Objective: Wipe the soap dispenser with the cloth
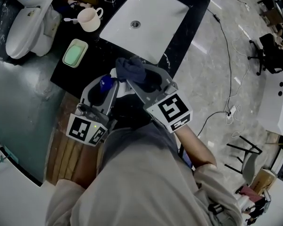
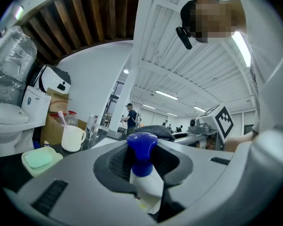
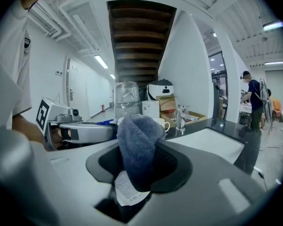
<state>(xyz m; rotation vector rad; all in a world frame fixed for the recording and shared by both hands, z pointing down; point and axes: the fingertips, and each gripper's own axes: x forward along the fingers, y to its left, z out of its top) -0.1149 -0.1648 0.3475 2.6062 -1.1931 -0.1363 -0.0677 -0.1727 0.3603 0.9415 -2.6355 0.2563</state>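
Note:
The soap dispenser [image 2: 147, 187] is a white bottle with a blue pump top [image 2: 141, 147]. It stands upright between the jaws of my left gripper [image 2: 142, 166], which is shut on it. In the head view the left gripper [image 1: 106, 84] holds the soap dispenser [image 1: 105, 83] over the counter's near edge. My right gripper [image 3: 140, 161] is shut on a bunched dark blue cloth [image 3: 138, 142]. The cloth [image 1: 131, 68] hangs just right of and beyond the pump top, close beside it; I cannot tell whether they touch. The left gripper [image 3: 82, 132] shows at the left of the right gripper view.
A white sink basin [image 1: 146, 18] is set in the black counter [image 1: 188, 25] ahead. A green soap dish [image 1: 75, 52] and a white cup [image 1: 88, 19] with a toothbrush sit at the left. A toilet [image 1: 30, 25] stands further left. Cables cross the floor [image 1: 226, 79] at the right.

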